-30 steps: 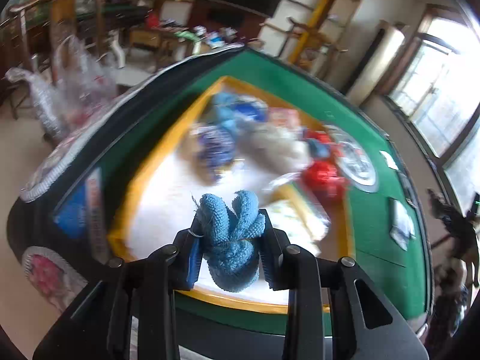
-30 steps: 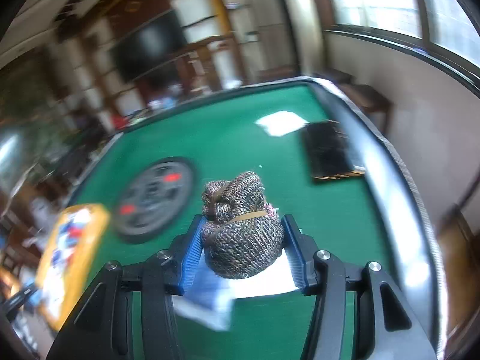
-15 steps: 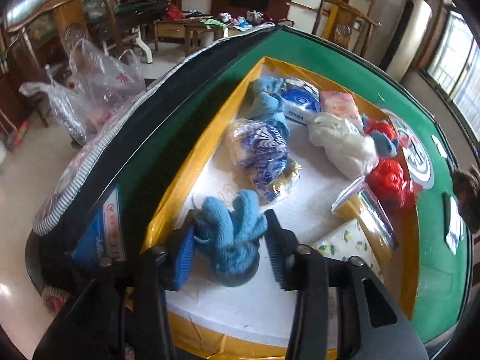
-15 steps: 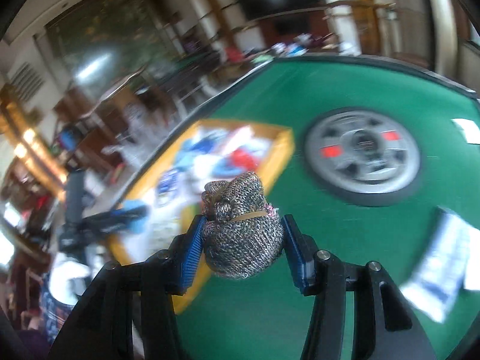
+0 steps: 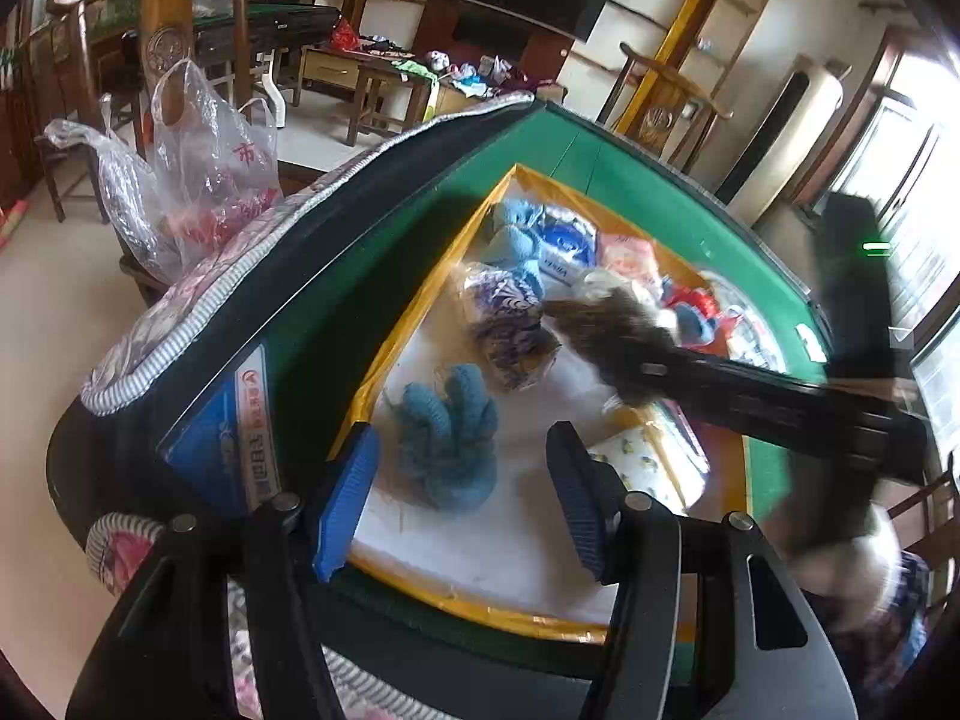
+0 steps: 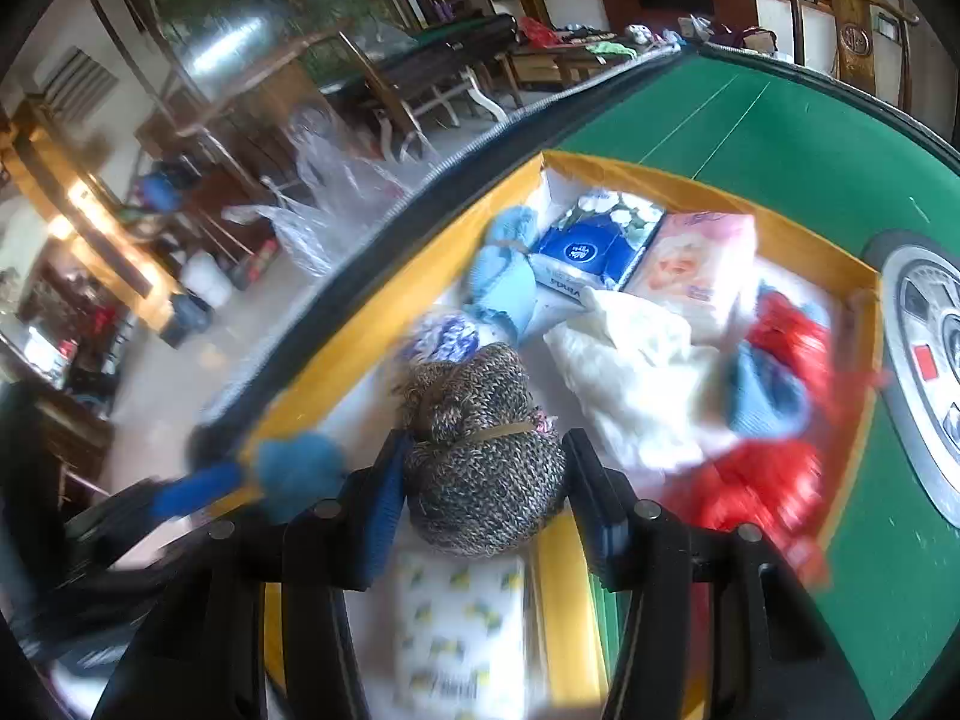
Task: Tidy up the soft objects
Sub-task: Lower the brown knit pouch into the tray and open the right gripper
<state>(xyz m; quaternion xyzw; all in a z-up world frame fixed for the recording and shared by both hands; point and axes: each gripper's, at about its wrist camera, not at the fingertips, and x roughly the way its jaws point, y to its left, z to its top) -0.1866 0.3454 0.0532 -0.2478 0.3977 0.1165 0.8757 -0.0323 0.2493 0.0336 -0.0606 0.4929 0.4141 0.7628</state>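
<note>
A blue knitted bundle (image 5: 447, 450) lies on the white floor of the yellow-rimmed tray (image 5: 408, 324), near its front left corner. My left gripper (image 5: 459, 498) stands around the bundle with its jaws opening, and the blue pads (image 5: 345, 498) are clear of the wool. My right gripper (image 6: 483, 480) is shut on a grey-brown knitted bundle (image 6: 480, 450) and hangs over the tray (image 6: 384, 324). In the left wrist view it reaches in blurred from the right with that bundle (image 5: 612, 324). The right wrist view shows the blue bundle (image 6: 297, 468) blurred at the lower left.
The tray holds a blue tissue pack (image 6: 591, 246), a pink pack (image 6: 696, 264), white cloth (image 6: 630, 372), a red bag (image 6: 774, 420), a lemon-print pack (image 6: 462, 630) and a wrapped blue-white item (image 5: 507, 324). Around it lies the green table (image 6: 810, 138). Plastic bags (image 5: 198, 174) hang left.
My left jaws have opened and let go of the blue bundle, which now rests on the tray floor. My right gripper has swung from over the green table to over the tray with the grey-brown bundle.
</note>
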